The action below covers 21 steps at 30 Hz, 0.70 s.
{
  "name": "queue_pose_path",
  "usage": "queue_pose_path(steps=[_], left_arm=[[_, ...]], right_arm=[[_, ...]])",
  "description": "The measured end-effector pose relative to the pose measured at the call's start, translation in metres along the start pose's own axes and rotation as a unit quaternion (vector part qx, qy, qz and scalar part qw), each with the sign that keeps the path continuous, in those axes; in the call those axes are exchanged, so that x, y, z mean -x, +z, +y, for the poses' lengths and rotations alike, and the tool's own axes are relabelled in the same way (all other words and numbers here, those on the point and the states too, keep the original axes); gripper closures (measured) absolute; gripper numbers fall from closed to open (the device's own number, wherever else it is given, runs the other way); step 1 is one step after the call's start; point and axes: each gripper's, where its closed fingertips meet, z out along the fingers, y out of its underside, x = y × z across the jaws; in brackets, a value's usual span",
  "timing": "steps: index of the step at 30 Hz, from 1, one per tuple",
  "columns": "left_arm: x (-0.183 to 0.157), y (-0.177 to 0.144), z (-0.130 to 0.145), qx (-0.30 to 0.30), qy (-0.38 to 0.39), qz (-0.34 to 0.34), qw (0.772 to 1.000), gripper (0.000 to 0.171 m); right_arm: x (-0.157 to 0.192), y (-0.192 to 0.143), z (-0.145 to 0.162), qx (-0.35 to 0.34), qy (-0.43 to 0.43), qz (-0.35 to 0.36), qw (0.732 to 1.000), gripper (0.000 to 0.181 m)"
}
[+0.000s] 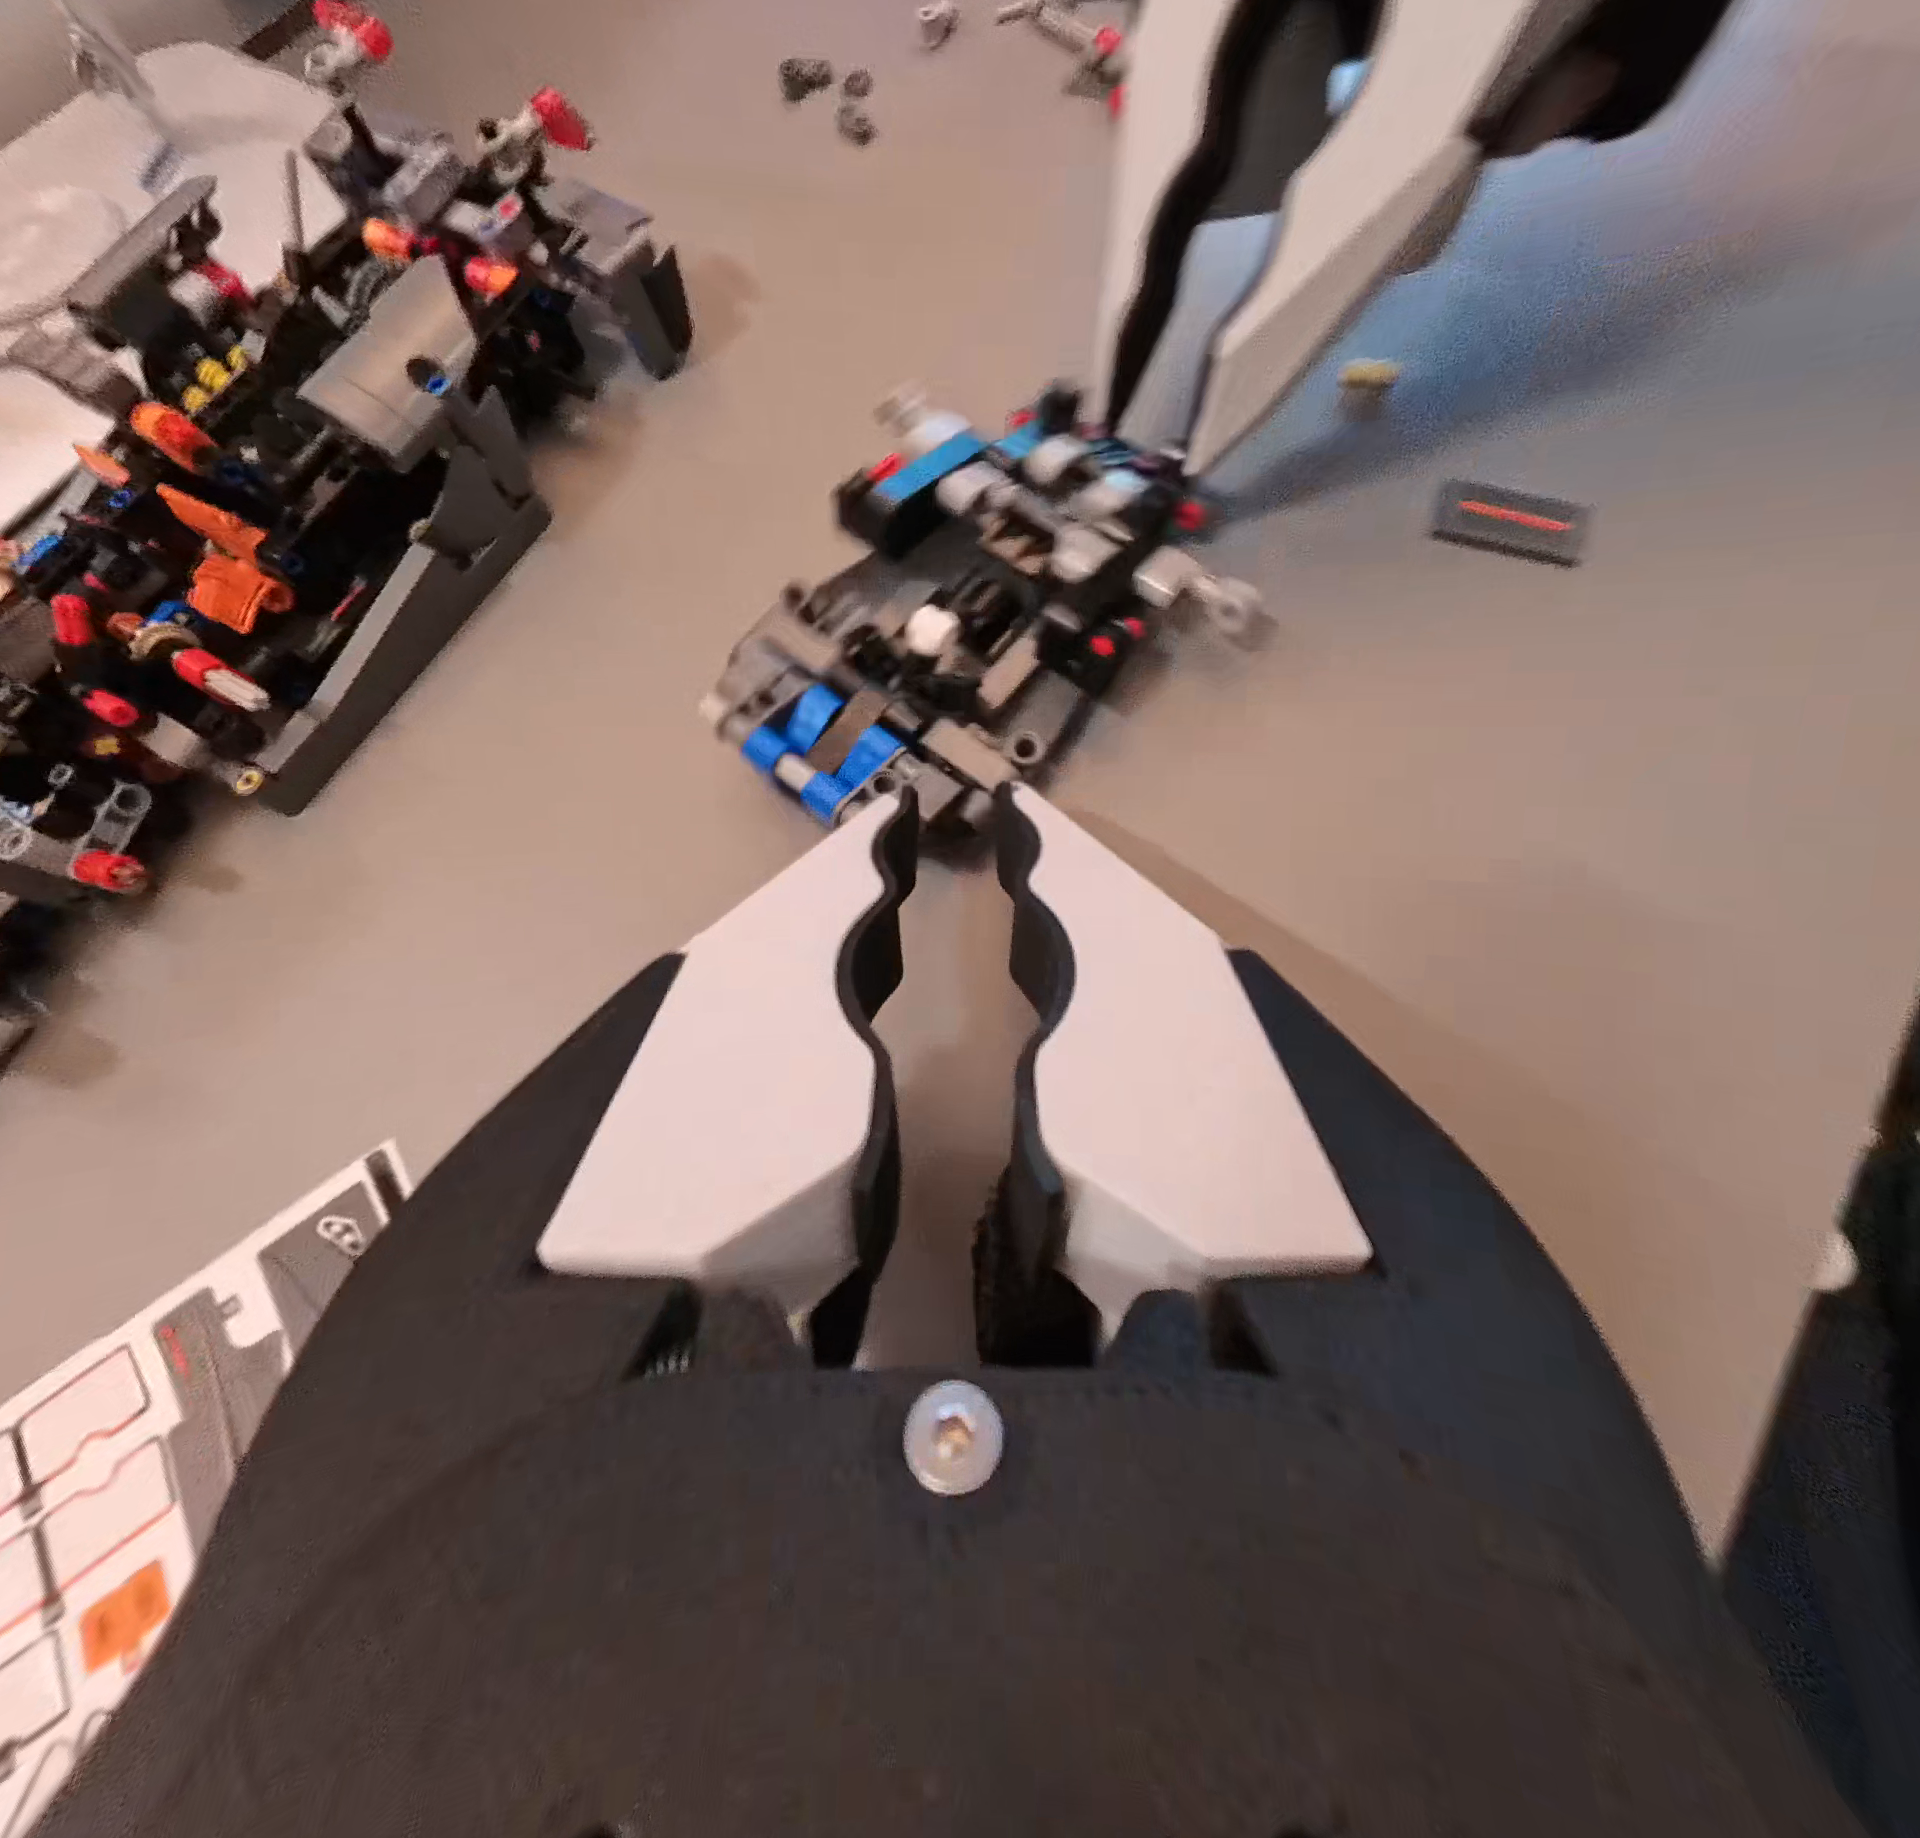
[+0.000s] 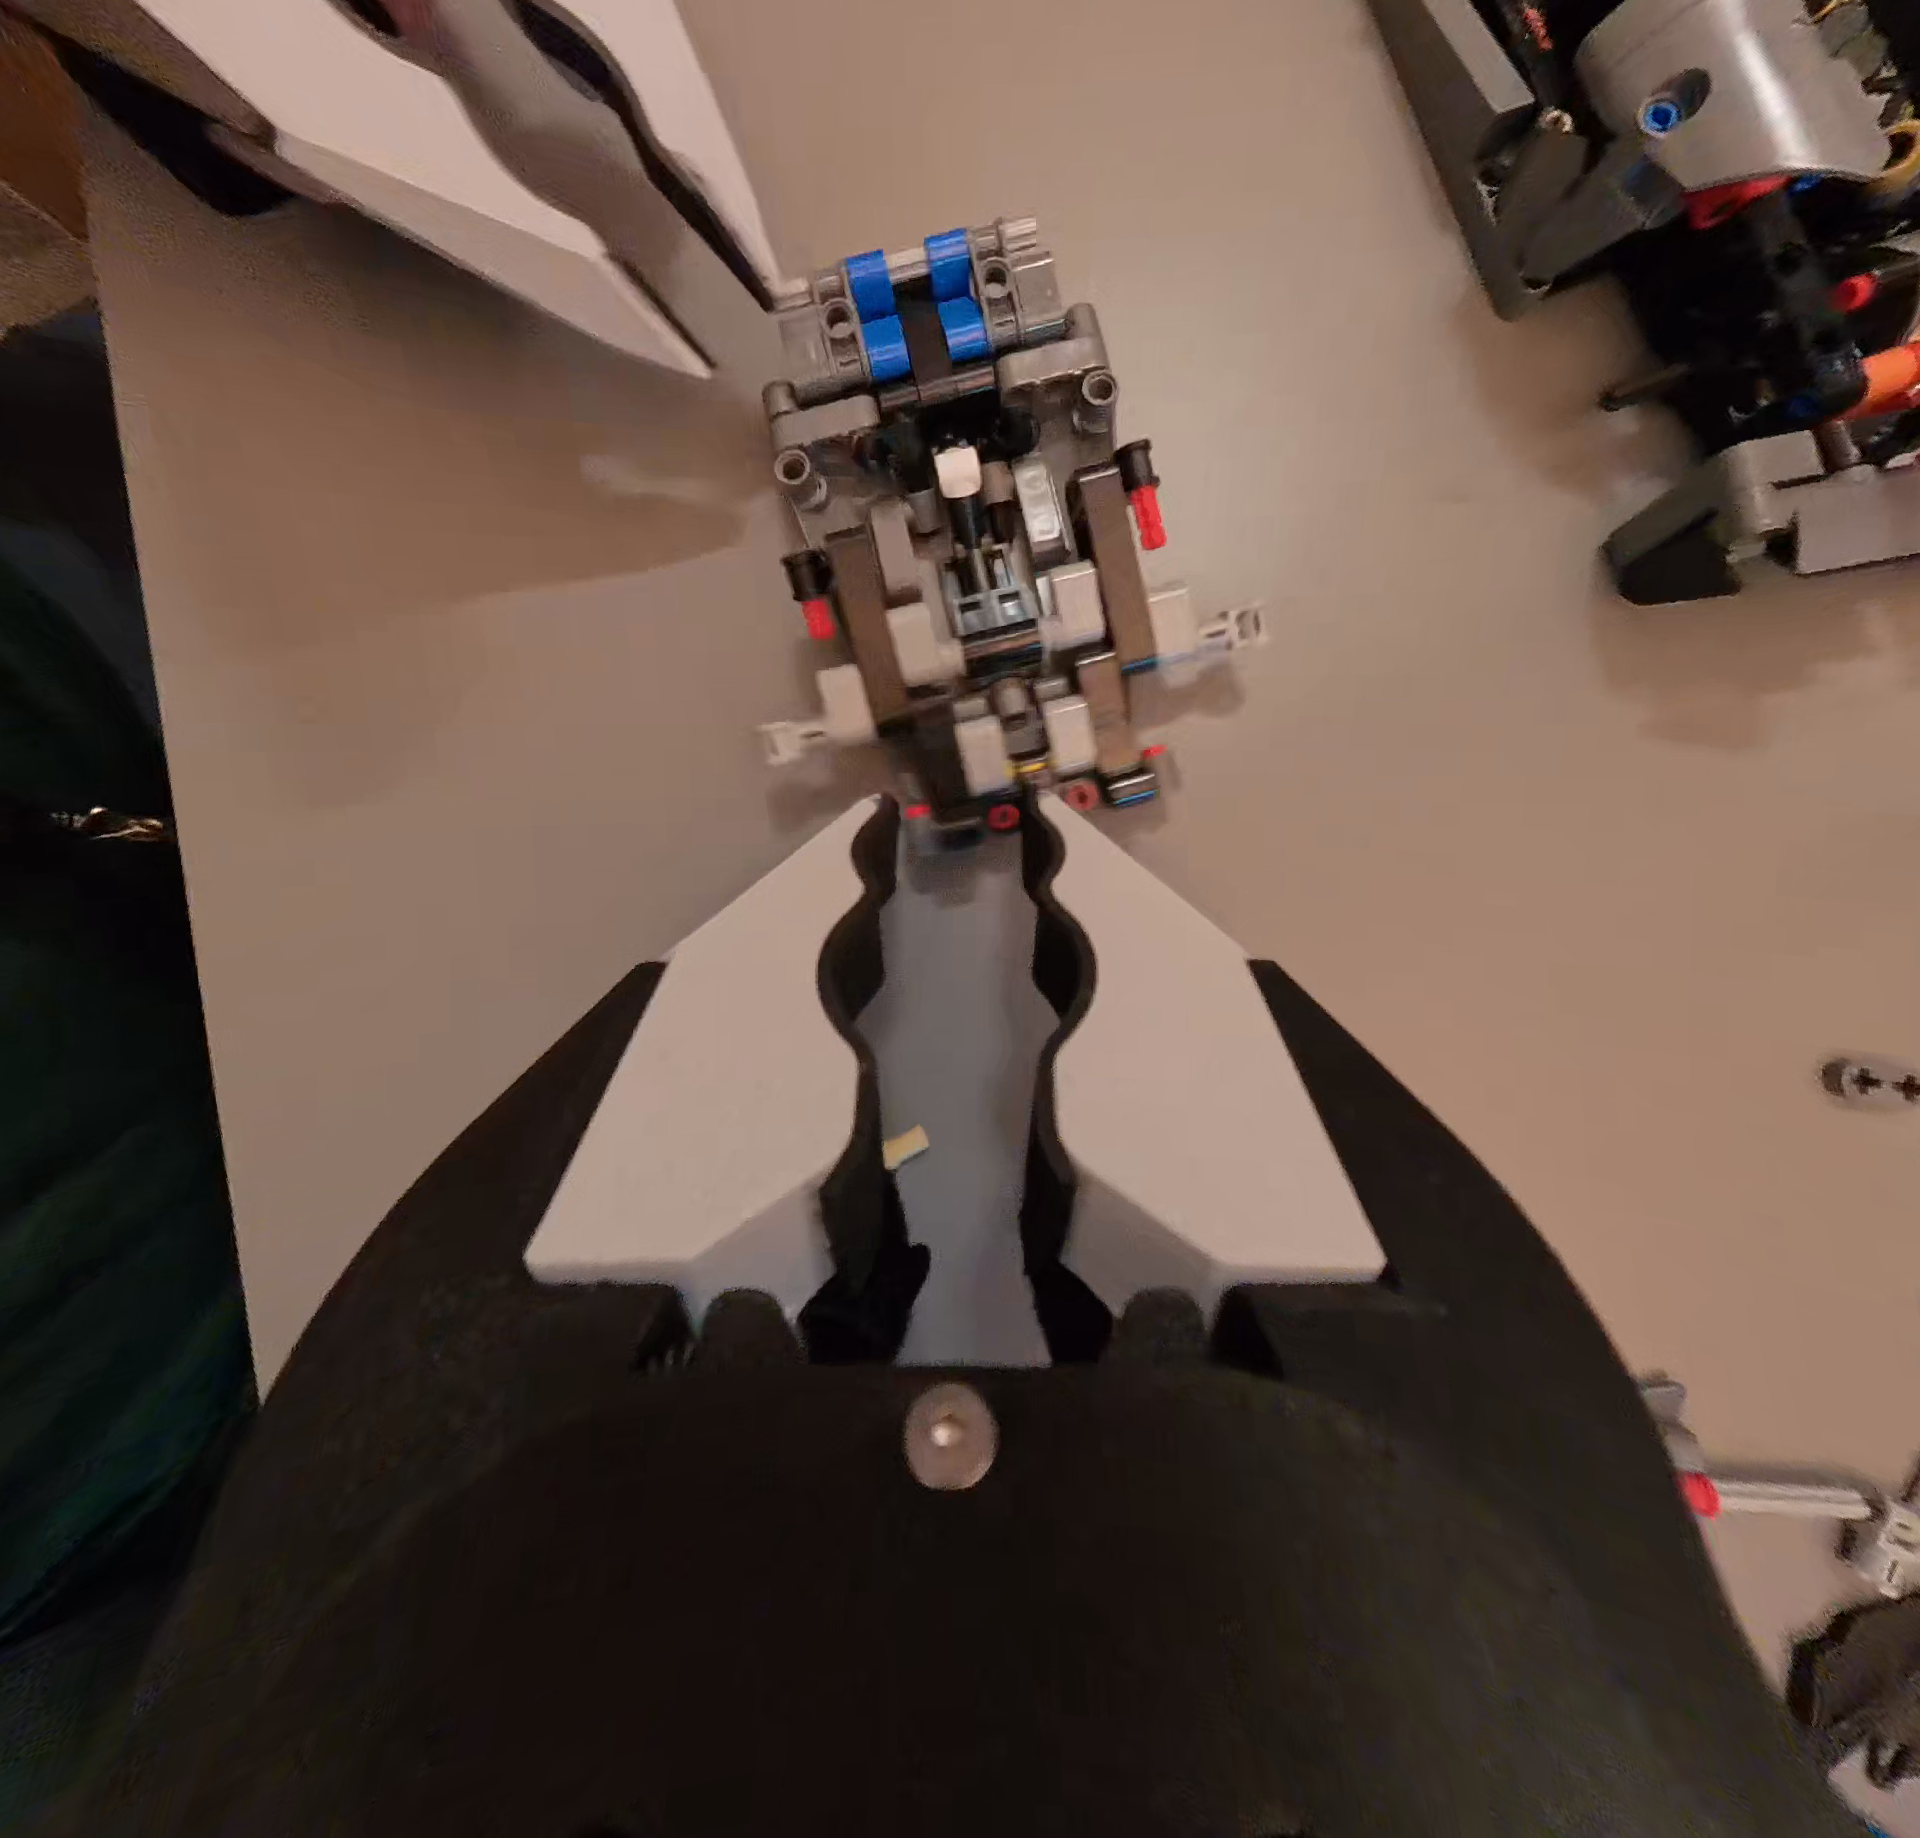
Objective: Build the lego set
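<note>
With the left tongs [image 1: 954,801] and the right tongs [image 2: 961,814] both parted, pinching opposite ends of the small model [image 2: 966,541], a careless squeeze could have popped pieces loose.

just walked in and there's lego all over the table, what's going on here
A person is working with two handheld grippers on a small grey, black and blue lego sub-assembly lying on the table. The left gripper is at its blue end, the right gripper at the opposite end, fingers slightly apart at its edges; a firm grip isn't clear. A larger, half-built model sits nearby, with loose parts and a printed sheet around.
</note>
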Motion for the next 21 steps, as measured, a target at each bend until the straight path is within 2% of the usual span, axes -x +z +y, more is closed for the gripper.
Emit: queue_pose_path(steps=[2,5,7,10,11,14,17,21], left_arm=[[-0.003,-0.011,-0.006,-0.028,0.000,-0.003,1.000,0.156],[0.018,-0.020,-0.009,-0.049,-0.019,-0.033,0.998,0.149],[0.018,-0.014,-0.006,-0.037,-0.033,-0.008,0.999,0.145],[0.017,0.000,0.004,0.000,-0.021,-0.012,1.000,0.144],[0.016,0.001,0.002,-0.007,-0.024,-0.010,1.000,0.147],[0.019,0.000,0.003,-0.006,-0.033,-0.020,0.999,0.141],[0.023,-0.005,0.001,-0.020,-0.042,-0.024,0.999,0.138],[0.017,-0.001,0.007,0.002,-0.029,-0.005,1.000,0.140]], right_arm=[[0.002,-0.004,-0.002,-0.009,-0.008,-0.005,1.000,0.150],[0.004,-0.006,-0.006,-0.018,-0.019,-0.008,1.000,0.143],[0.006,0.000,-0.006,-0.013,-0.023,-0.012,1.000,0.145],[0.006,0.009,-0.002,0.002,-0.025,-0.010,1.000,0.144],[0.004,0.010,-0.002,0.003,-0.022,-0.007,1.000,0.144],[0.002,0.006,-0.008,-0.018,-0.005,-0.015,1.000,0.146],[0.000,0.004,-0.007,-0.011,-0.004,-0.011,1.000,0.148],[0.000,0.009,-0.006,-0.004,-0.006,-0.010,1.000,0.149]])
